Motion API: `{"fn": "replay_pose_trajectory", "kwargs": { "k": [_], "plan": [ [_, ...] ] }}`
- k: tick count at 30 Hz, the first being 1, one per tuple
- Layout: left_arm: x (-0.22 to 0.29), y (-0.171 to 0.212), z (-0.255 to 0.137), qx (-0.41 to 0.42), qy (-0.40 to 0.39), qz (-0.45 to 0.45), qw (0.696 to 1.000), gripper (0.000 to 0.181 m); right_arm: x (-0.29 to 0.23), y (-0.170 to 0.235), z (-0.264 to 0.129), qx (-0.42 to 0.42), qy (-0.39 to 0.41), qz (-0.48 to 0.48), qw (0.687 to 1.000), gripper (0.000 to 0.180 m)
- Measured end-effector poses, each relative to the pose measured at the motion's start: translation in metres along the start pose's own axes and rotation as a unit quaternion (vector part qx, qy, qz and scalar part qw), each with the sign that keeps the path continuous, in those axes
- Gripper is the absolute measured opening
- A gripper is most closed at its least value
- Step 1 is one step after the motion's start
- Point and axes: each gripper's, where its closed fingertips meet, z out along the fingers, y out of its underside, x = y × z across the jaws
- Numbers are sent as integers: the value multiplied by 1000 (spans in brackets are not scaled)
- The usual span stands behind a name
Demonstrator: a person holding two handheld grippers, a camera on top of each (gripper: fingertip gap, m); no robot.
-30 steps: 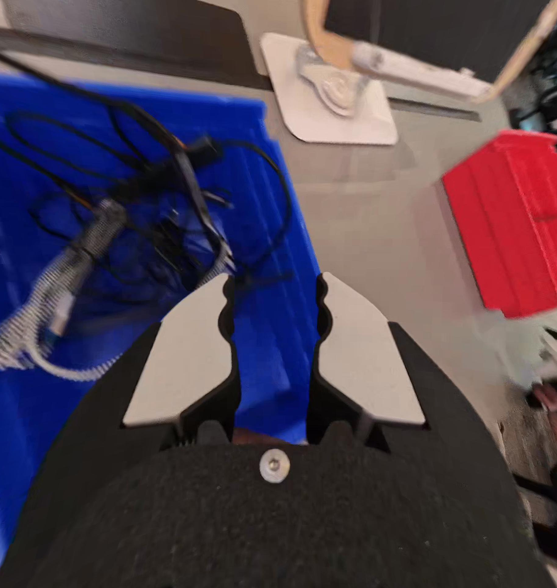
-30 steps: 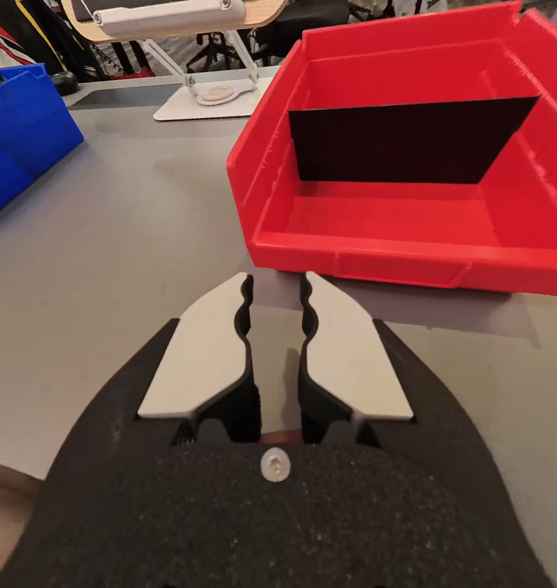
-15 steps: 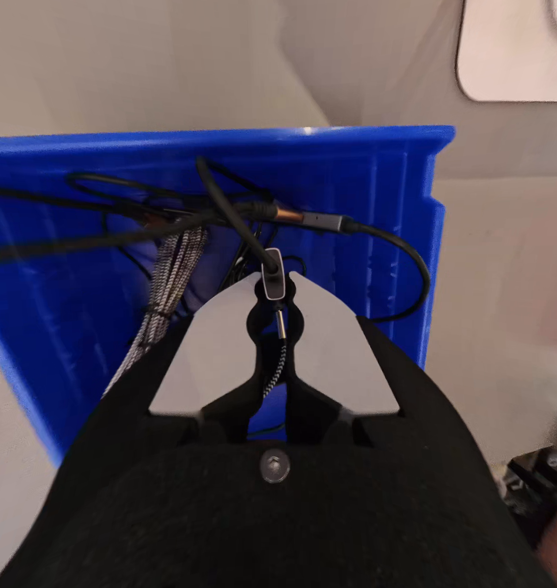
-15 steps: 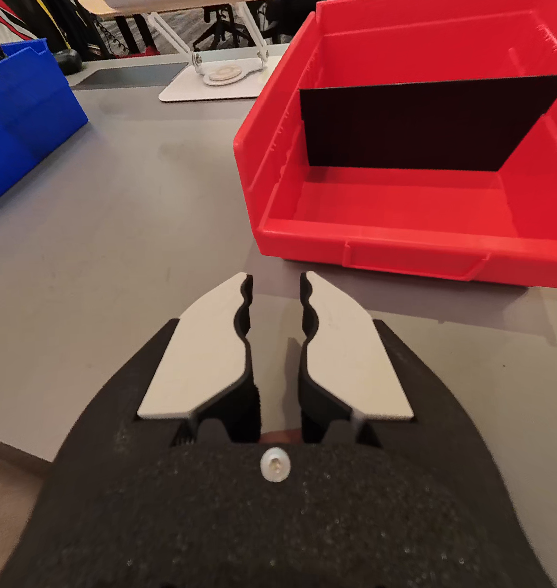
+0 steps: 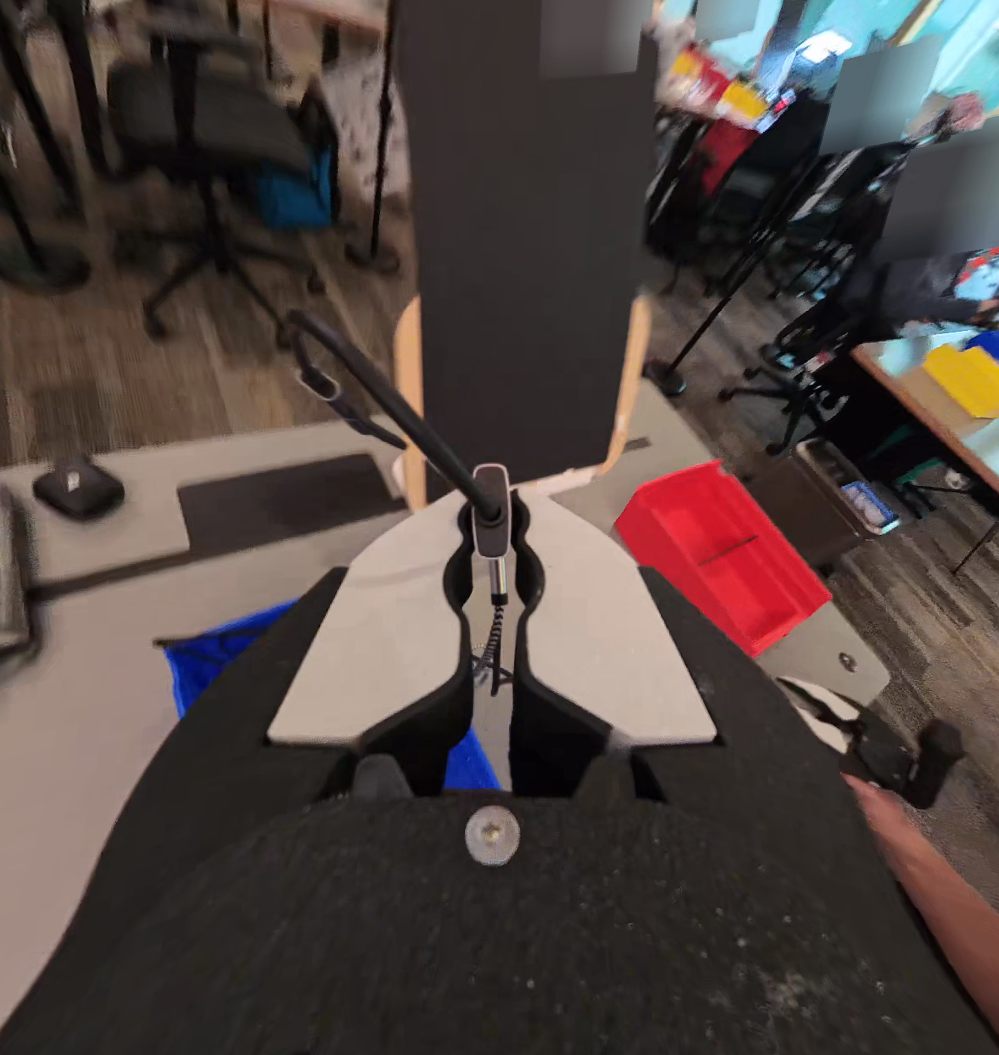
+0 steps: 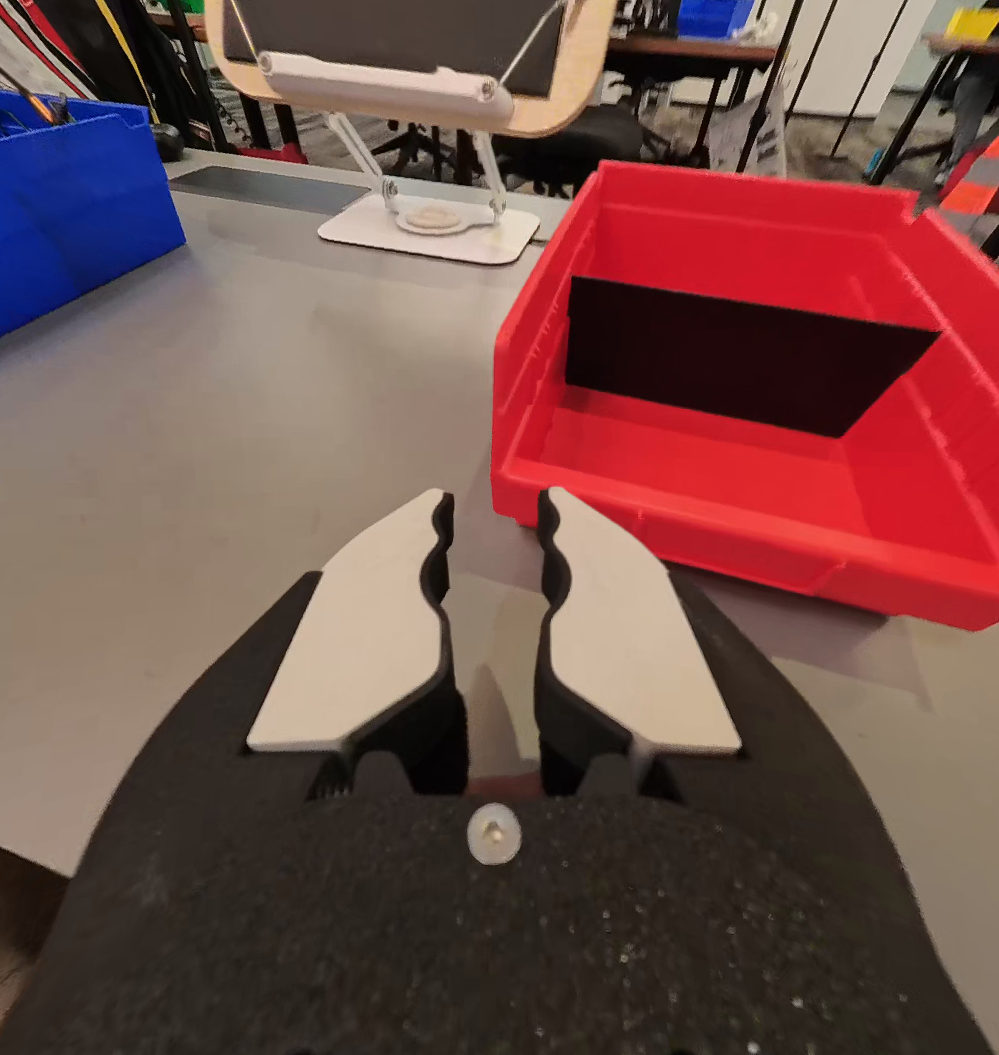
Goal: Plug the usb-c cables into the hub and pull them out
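My left gripper point(image 5: 490, 502) is shut on a small dark grey connector piece point(image 5: 490, 534) and holds it high above the table. A black cable point(image 5: 394, 411) rises from its far end and curls left. A braided cable point(image 5: 496, 633) hangs from its near end, between the fingers, toward the blue bin point(image 5: 217, 656) below. My right gripper point(image 6: 496, 502) is open and empty, low over the grey table point(image 6: 229, 428), just left of the red bin's point(image 6: 657, 531) near corner. I cannot make out a separate hub.
The red bin also shows in the left wrist view point(image 5: 720, 548), with a black divider point(image 6: 731, 365) inside. The blue bin point(image 6: 57, 228) with cables stands at the table's left. A white tablet stand point(image 6: 428, 228) is at the back. A hand point(image 5: 942, 885) shows at the right. The grippers' ends are close to 65 cm from one another.
My left gripper dipped into the blue bin, shut on the connector piece and lifted it well above the bin. My right gripper stayed open and shifted a little left of the red bin.
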Motion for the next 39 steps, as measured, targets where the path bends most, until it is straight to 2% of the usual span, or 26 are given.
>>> {"fn": "replay_pose_trajectory", "kwargs": {
  "k": [4,7,13,18,25,30,32,35,39],
  "plan": [
    [74,-44,-28,29,49,48,997,9,-6,-7,2,23,6,-43,999,34],
    [130,-40,-22,10,124,69,990,9,-10,-15,0,45,22,-103,993,41],
    [224,-31,-15,52,228,111,966,9,-30,-16,-1,57,36,-204,977,41],
    [267,-64,-40,119,240,157,951,9,-31,-12,0,48,28,-191,980,39],
    [306,-137,-80,147,217,194,945,9,-21,-12,1,45,18,-134,990,37],
    [304,-175,-71,125,180,189,957,9,-23,-15,-2,54,14,-130,990,37],
    [295,-173,-55,110,173,170,964,9,-25,-18,-4,62,9,-128,990,37],
    [277,-147,-20,73,167,131,975,9,-27,-23,-6,76,-1,-122,990,38],
    [224,-62,67,-23,135,71,988,9,-32,-33,-12,109,-9,-131,985,41]
  ]
}}
